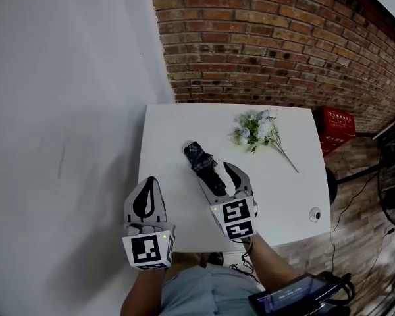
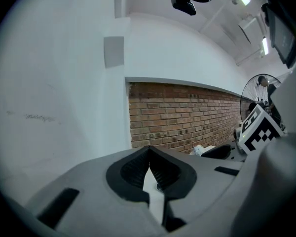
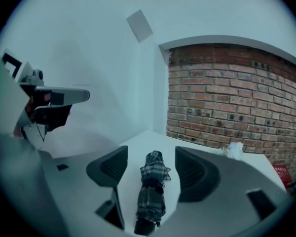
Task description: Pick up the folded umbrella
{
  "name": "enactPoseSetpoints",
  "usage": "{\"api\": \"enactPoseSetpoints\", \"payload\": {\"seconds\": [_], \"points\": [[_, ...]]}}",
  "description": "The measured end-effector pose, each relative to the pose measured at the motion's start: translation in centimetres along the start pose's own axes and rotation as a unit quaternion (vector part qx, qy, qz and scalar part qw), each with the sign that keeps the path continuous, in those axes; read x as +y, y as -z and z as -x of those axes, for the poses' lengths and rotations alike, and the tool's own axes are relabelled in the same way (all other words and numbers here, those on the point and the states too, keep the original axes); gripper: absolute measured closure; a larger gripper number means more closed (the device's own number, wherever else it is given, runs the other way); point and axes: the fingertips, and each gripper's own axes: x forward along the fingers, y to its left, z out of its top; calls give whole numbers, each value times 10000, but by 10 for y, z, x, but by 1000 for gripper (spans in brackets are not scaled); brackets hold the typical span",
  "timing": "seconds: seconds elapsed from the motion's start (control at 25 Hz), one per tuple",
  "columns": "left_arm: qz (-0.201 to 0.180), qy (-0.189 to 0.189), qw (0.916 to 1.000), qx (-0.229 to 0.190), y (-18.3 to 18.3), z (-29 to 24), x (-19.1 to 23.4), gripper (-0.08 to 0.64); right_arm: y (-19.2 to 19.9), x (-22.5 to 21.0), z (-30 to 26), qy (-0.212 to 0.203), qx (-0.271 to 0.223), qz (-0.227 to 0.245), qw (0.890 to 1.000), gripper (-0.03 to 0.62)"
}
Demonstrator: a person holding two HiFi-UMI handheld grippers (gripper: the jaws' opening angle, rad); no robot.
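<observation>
The folded umbrella (image 1: 201, 158), dark plaid with a black handle, lies on the white table (image 1: 283, 196), its handle end toward me. My right gripper (image 1: 214, 171) is low over that near end, open, one finger on each side. In the right gripper view the umbrella (image 3: 152, 191) lies lengthwise between the two pads (image 3: 111, 169) with a gap on both sides. My left gripper (image 1: 149, 183) hangs at the table's near left corner, shut and holding nothing. Its fingers meet in the left gripper view (image 2: 149, 154).
A bunch of pale flowers (image 1: 255, 129) lies at the table's far right. A small round object (image 1: 315, 214) sits near the right front edge. A red crate (image 1: 339, 127) stands on the floor to the right, a brick wall (image 1: 270, 38) behind, a white wall on the left.
</observation>
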Motion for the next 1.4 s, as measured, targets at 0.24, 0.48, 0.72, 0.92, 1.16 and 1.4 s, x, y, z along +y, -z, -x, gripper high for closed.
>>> {"api": "enactPoseSetpoints", "payload": {"seconds": [0.24,0.48,0.72,0.92,1.16,1.4], "points": [[37,3,10000,38,8,-8,9,554,24,3,-22,-40,346,-50,9994,281],[59,-4,10000,79,17,-17,17,553,50,0,-43,-32,695,-38,9976,276],[64,36,9999,123,30,-38,22,553,74,-10,-68,3,991,-86,9950,272],[55,43,9998,178,28,-33,22,553,83,-3,-70,-77,1207,-131,9926,261],[41,17,9997,229,27,-33,26,552,103,1,-78,-163,1573,-190,9872,245],[58,3,9997,247,28,-32,28,553,118,1,-80,-211,1861,-72,9823,238]]}}
